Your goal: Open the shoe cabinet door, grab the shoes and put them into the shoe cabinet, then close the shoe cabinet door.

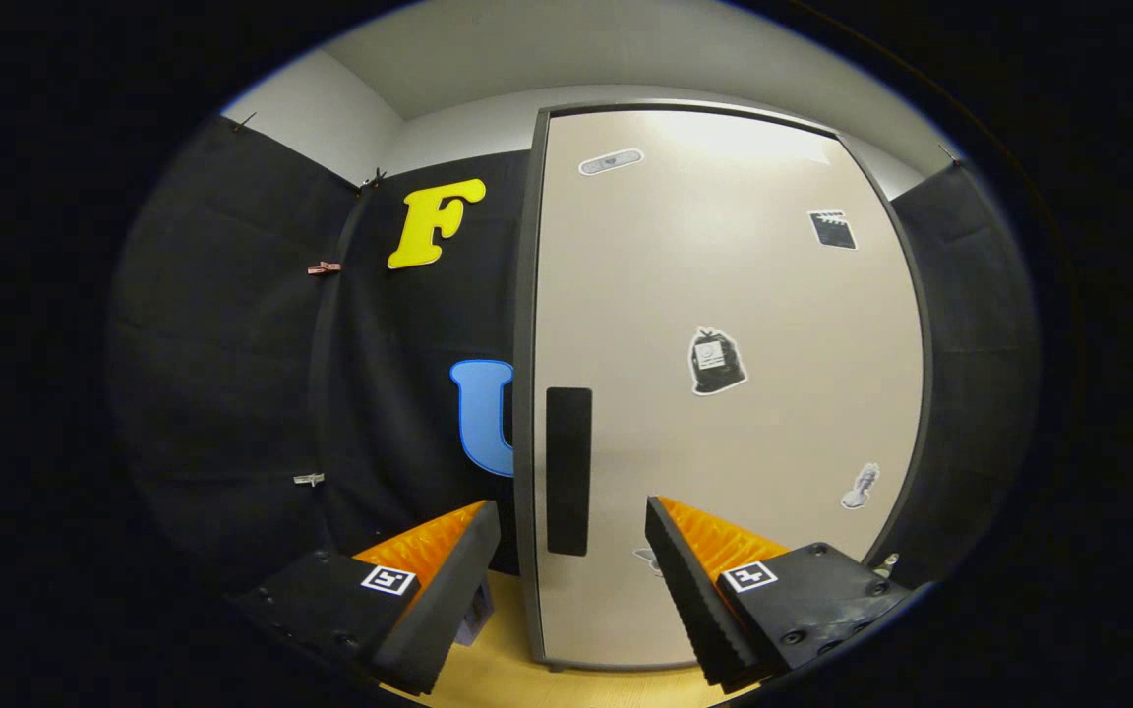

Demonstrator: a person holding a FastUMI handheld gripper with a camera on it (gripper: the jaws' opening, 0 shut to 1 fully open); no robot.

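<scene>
**Claw lined up on the closed cabinet door's handle**

The shoe cabinet door (724, 393) fills the centre and right of the frame, standing shut, its pale face dotted with a few small stickers. Along its left edge, low in the frame, sits a dark vertical handle (568, 470). That edge is presumably the opening side, with the hinges judged to be on the right, which would explain why the claw faces this strip and not the middle of the panel.

The claw (571, 531) is spread wide and holds nothing. Its two fingers rise from the bottom of the frame, one left of the door's edge and one over the door's lower face, with the handle's lower end showing between their tips. It looks to be pointed level and square at the door, though how near it is cannot be told.

Below the fingers, at the bottom centre, a strip of light wooden floor (498, 678) shows. The first step, opening the door, appears not yet done.
</scene>
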